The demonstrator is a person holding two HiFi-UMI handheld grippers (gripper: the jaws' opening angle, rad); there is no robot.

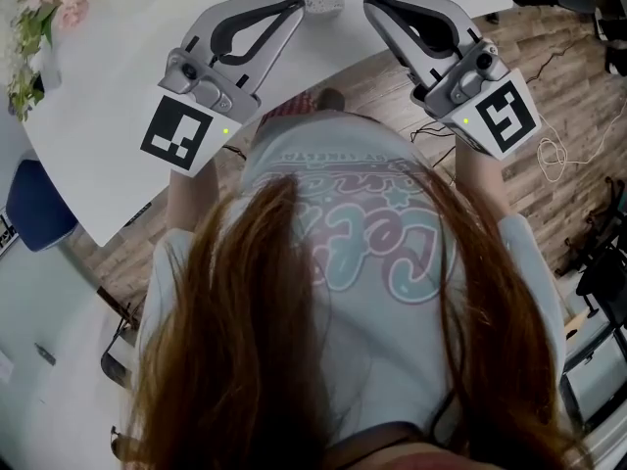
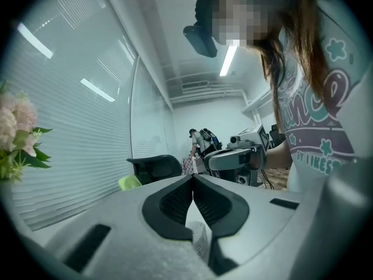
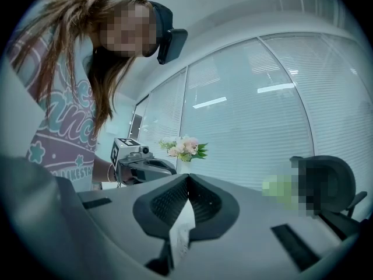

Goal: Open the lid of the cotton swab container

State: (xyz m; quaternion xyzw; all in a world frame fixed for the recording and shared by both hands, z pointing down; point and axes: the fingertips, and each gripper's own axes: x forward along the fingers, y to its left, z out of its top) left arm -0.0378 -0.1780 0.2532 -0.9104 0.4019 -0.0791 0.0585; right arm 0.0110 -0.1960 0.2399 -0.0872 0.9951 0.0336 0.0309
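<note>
Grey plastic left gripper [image 1: 293, 6] and matching grey right gripper [image 1: 378, 4] are held up side by side over the near edge of the white table [image 1: 118, 76]. Each gripper view shows the black ribbed pads meeting at the tips, so both are closed with nothing clamped. A small pale, speckled cotton swab container [image 1: 323, 3] stands on the table between the two gripper tips, apparently touched by neither. It is too small to judge the state of its lid. A bunch of pink flowers [image 1: 49, 8] occupies the table's far left corner.
</note>
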